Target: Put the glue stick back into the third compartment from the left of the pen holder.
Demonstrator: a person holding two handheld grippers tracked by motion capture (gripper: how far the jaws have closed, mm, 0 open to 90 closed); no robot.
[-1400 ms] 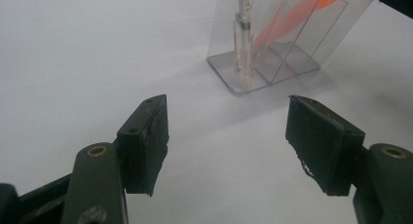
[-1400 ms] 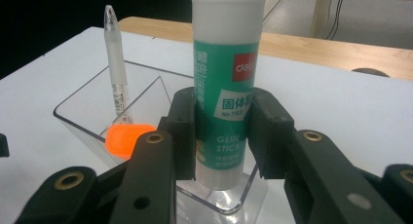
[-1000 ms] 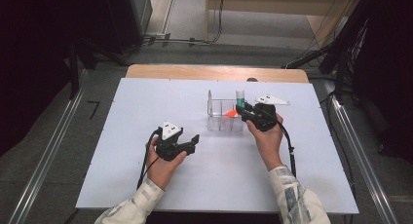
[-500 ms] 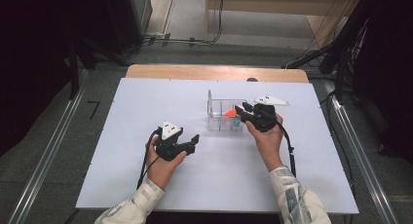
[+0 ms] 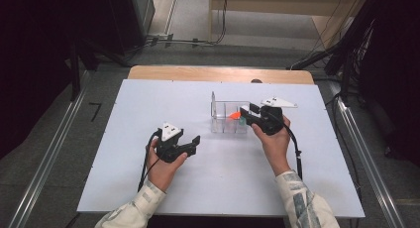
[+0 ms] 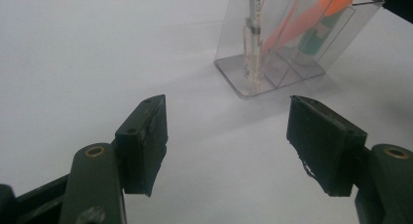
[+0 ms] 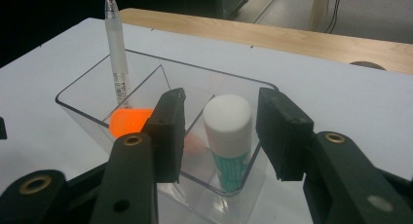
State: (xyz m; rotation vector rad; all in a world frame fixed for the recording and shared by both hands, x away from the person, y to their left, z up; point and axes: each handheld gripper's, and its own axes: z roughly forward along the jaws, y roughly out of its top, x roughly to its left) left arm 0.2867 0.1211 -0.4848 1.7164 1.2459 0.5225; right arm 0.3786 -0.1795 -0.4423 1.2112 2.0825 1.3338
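A: Where's the glue stick point(image 7: 227, 136)?

B: Upright in the near-right cell of the clear holder point(image 7: 87, 112), white cap up. The right gripper point(image 7: 220, 131) has a jaw on either side of that cap, and the jaws have just been opening; there's a gap on both sides, so the pads don't press it

A: What else is in the holder?

B: An orange marker point(image 7: 127, 122) leaning in the next cell, and a white pen point(image 7: 117, 63) standing at the far-left corner. In the high view the holder point(image 5: 218, 114) sits right of the table's middle

A: And the left gripper point(image 6: 226, 141)?

B: Spread, nothing between the jaws, low over bare table point(image 5: 148, 99) near and left of the holder point(image 6: 243, 83), well apart from it

A: Room to move?

B: Plenty. The white top is bare to the left, near side and right of the holder. Its far edge meets a wooden strip point(image 5: 218, 74); the right hand point(image 5: 273, 139) is just near of the holder, with open surface out to the right edge
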